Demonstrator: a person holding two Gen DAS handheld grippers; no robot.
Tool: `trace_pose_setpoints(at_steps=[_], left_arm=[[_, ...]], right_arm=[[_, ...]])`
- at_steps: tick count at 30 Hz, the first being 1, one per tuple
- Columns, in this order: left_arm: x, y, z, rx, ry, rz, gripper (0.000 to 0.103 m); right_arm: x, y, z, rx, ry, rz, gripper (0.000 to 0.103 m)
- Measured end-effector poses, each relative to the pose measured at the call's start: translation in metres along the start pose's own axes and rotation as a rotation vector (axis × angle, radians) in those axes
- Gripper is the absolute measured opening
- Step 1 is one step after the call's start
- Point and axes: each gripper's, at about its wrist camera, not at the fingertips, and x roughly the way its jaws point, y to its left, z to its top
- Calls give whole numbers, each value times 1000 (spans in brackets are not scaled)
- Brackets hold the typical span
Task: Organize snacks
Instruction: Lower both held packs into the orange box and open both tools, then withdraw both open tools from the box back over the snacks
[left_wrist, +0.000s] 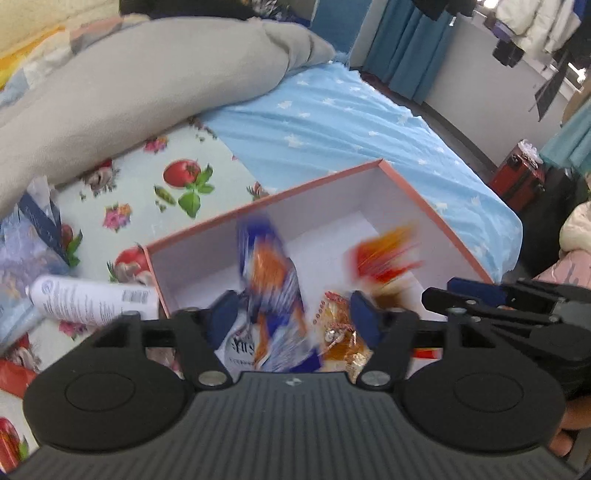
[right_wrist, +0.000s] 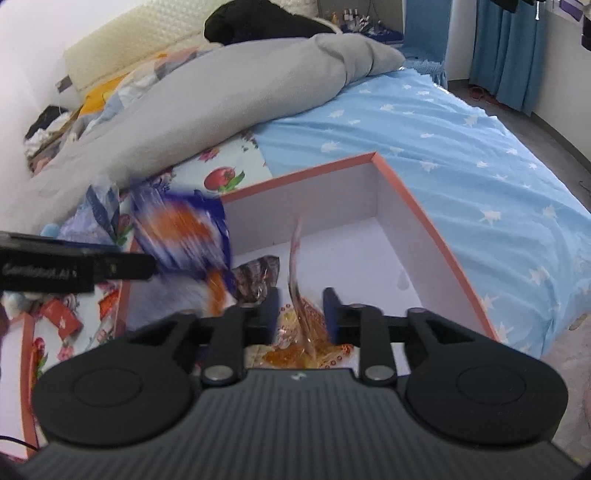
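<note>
Both claws are apart over the box (left_wrist: 436, 206) on the bed: left claw (left_wrist: 295, 314) wide, blue packet (left_wrist: 273, 266) dropping, right claw (right_wrist: 301, 314) narrower, orange packet (right_wrist: 299, 258) loose. A few snacks are already in, but red packets (right_wrist: 61, 317) left of the box remain.

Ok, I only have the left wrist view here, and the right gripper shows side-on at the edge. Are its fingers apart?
Observer: Yes. In the right wrist view the right gripper has its fingers apart. A clear orange-printed wrapper, blurred, is between them, apparently touching neither.
Operator: Anything in the box I'm missing?
Observer: A dark brown packet lies on the floor of the pink-rimmed box, just right of the blurred blue-and-orange packet.
</note>
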Motion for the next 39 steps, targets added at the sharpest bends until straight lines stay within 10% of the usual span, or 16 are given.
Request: trace_pose_setpoints(at_steps=[24,39], left_arm=[[-106,41,-58,-46,-316,97,71],[-156,95,-169,-182,-406,213,71]], right_arm=[[-77,65,-15,-62,-349,66,38],[-66,128,-84,-189,-339,205,38]])
